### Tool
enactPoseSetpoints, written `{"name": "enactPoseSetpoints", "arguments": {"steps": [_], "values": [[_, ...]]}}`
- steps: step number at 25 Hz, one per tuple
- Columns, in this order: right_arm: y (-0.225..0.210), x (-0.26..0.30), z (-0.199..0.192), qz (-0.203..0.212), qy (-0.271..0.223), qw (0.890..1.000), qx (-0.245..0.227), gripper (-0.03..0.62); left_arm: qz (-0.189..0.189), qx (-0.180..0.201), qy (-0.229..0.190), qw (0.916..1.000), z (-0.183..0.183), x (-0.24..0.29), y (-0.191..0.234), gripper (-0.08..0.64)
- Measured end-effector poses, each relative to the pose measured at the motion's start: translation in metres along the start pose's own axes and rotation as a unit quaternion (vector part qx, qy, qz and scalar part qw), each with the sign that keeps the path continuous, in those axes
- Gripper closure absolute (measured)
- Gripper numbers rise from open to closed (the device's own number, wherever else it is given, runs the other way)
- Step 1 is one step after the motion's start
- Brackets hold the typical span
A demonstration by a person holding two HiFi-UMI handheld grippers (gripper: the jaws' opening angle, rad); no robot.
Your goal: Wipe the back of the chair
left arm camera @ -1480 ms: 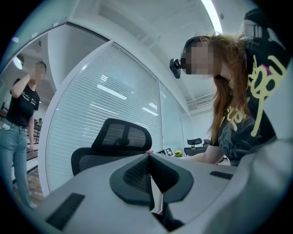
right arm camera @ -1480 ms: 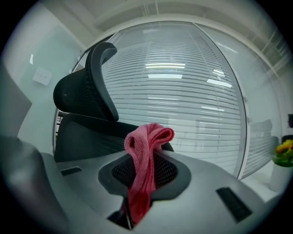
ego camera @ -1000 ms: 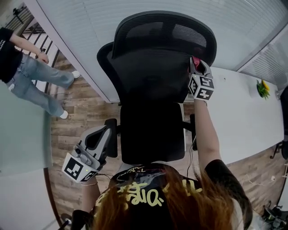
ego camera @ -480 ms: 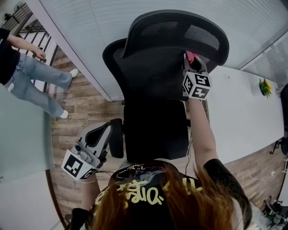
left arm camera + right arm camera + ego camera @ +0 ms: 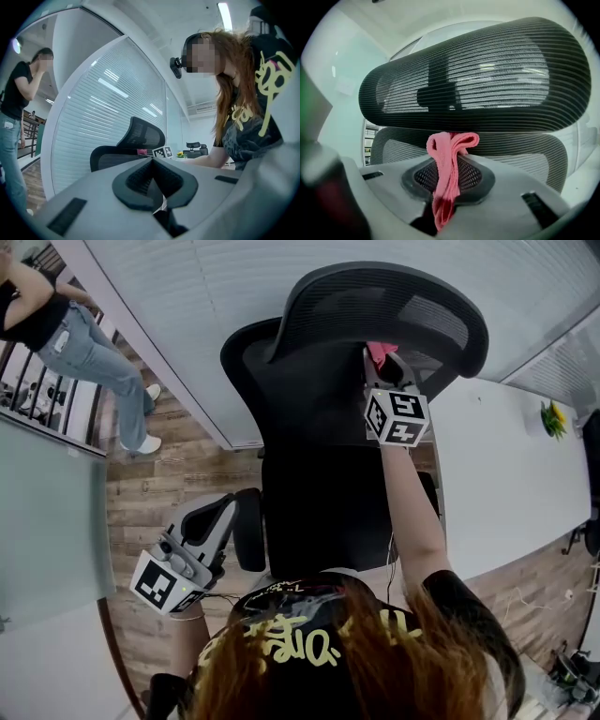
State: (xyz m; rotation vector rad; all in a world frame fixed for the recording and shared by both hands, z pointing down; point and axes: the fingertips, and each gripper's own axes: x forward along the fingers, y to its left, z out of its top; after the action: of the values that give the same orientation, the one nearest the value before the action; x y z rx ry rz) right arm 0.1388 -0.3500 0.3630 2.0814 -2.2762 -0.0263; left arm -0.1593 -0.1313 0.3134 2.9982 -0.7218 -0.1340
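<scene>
Right gripper view shows the right gripper pinching a pink cloth at frame centre, aimed at the chair back for wiping; the left gripper, pressed together, holds nothing.

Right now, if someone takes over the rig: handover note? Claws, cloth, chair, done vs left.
Right claw: shut on the pink cloth, raised to the top of the chair back, just under the headrest.
Left claw: shut, empty, held low near the armrest.
Done: cloth is up at the mesh; how much is already wiped cannot be told.
Left: probably sweep the cloth across and down the whole back.
</scene>
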Motion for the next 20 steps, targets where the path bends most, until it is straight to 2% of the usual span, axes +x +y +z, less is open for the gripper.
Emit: {"name": "enactPoseSetpoints", "arguments": {"steps": [20], "values": [[0.077,0.020,0.008,0.031,-0.009,0.999,0.013,0.525,0.002,-0.002,0.002,1.0000,0.003,-0.036,0.030,0.568]]}}
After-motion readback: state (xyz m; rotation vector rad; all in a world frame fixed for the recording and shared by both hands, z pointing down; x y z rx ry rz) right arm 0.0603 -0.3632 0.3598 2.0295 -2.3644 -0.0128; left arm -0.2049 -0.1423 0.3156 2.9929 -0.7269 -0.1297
